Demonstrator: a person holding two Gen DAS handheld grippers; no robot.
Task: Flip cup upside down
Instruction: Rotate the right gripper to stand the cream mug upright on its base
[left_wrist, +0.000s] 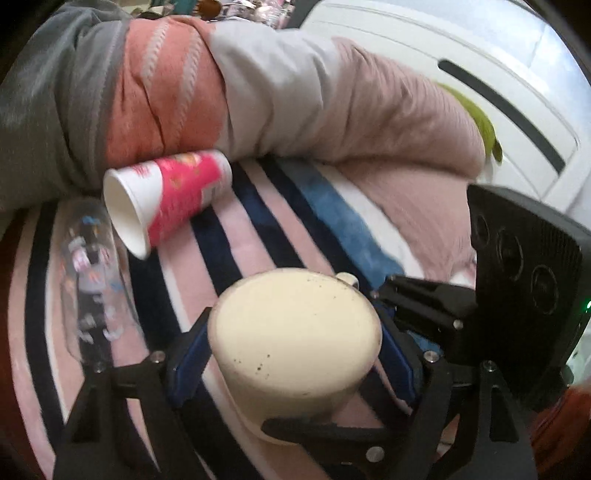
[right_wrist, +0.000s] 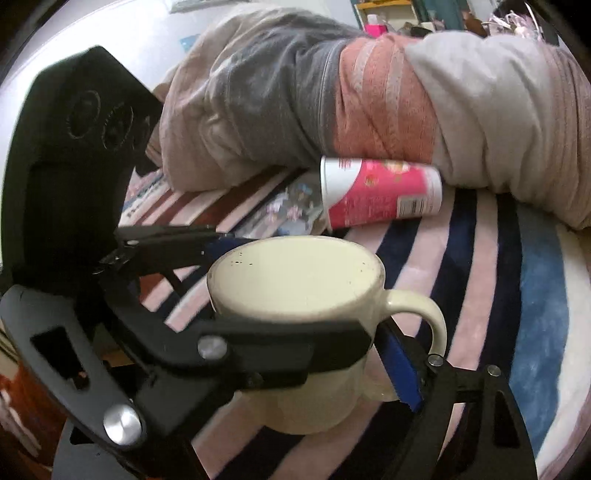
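A cream ceramic mug (left_wrist: 295, 339) stands upside down on a striped blanket (left_wrist: 258, 221), flat base up, handle pointing away to the right. It also shows in the right wrist view (right_wrist: 295, 280) with its handle (right_wrist: 424, 314) to the right. My left gripper (left_wrist: 291, 354) has its blue pads on both sides of the mug and is shut on it. My right gripper (right_wrist: 295, 350) also stands around the mug, one black finger (right_wrist: 280, 350) across its front and a blue pad (right_wrist: 402, 369) on the right side.
A pink and white paper cup (left_wrist: 170, 199) lies on its side behind the mug, also in the right wrist view (right_wrist: 380, 192). A clear printed plastic bottle (left_wrist: 92, 280) lies to the left. Rolled pink, grey and orange bedding (left_wrist: 295, 96) lies behind.
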